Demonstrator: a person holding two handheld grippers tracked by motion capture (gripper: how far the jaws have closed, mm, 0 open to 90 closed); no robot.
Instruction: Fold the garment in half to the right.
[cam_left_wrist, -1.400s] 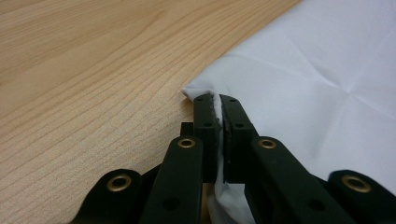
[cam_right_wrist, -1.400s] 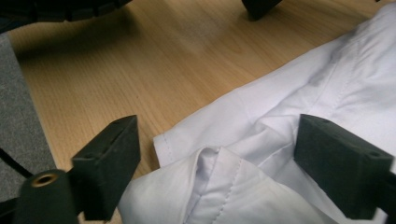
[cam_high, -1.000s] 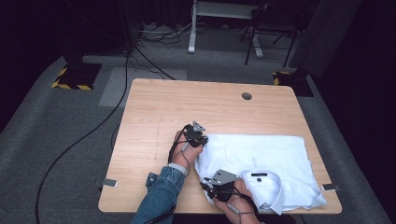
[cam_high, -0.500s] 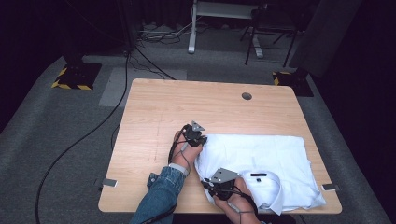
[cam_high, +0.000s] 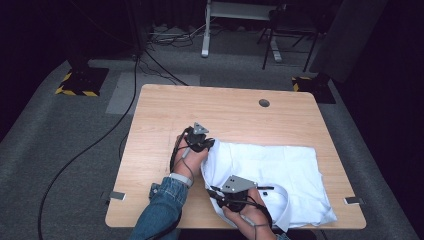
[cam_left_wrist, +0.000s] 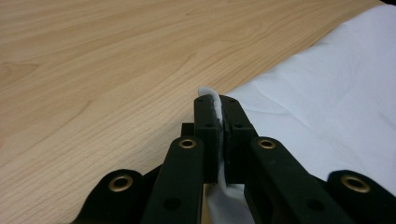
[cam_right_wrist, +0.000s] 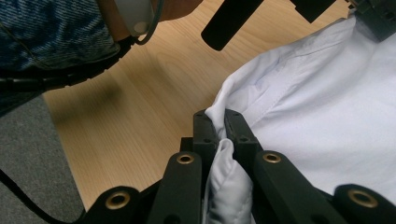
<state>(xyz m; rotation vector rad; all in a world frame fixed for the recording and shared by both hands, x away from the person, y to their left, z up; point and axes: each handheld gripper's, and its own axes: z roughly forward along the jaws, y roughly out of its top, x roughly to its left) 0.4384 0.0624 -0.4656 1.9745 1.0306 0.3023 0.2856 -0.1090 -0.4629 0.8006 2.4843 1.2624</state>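
This looks like a recording studio or lab space set up for filming handling work, not a home. A plain light-wood desk (cam_high: 200, 115) with a round cable hole (cam_high: 264, 103) stands alone on grey carpet (cam_high: 60, 150). Black curtains (cam_high: 40, 30) close off the dark surroundings. Yellow-and-black hazard tape (cam_high: 75, 92) marks the feet of stands at the left and right of the desk. Black cables (cam_high: 85, 150) run loose over the carpet, and a pale floor mat (cam_high: 150, 85) lies behind the desk. Farther back stand a white metal frame leg (cam_high: 206, 30) and a dark chair (cam_high: 290, 30).
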